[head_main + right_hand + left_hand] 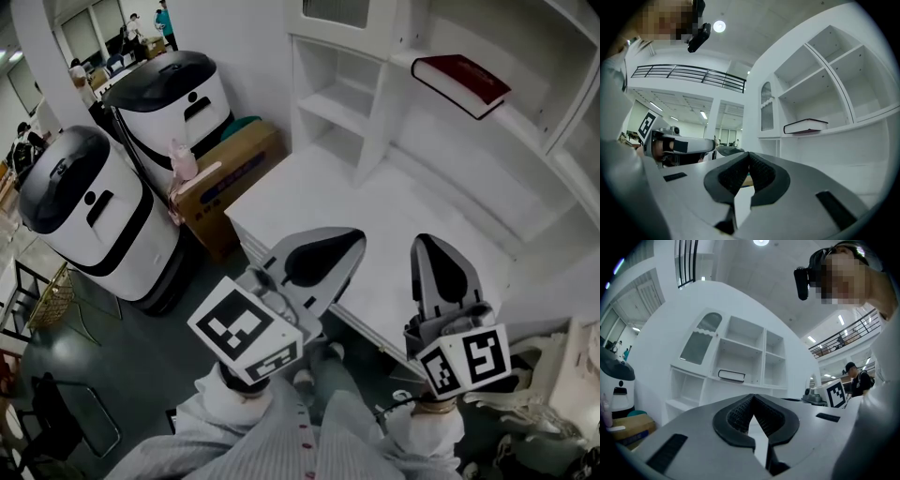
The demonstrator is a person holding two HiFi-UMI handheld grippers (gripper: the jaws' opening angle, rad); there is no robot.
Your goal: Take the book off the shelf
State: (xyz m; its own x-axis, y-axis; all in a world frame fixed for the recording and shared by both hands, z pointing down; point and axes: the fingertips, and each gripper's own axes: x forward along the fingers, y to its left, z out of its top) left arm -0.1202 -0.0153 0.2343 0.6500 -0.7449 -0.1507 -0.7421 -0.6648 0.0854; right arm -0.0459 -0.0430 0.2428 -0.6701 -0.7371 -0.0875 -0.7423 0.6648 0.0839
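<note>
both sets of jaws pinched shut on nothing, left gripper point(352, 238) and right gripper point(425, 242) side by side, red book point(464, 82) lying flat on the white shelf point(539, 127).

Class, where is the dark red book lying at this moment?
In the head view, the book lies flat at upper right on a shelf of the white shelf unit, alone in its compartment.

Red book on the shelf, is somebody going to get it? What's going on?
A person holds a gripper in each hand, facing the white shelf unit. The left gripper and right gripper are both shut and empty, short of the shelves. The red book lies flat on its shelf, untouched.
</note>
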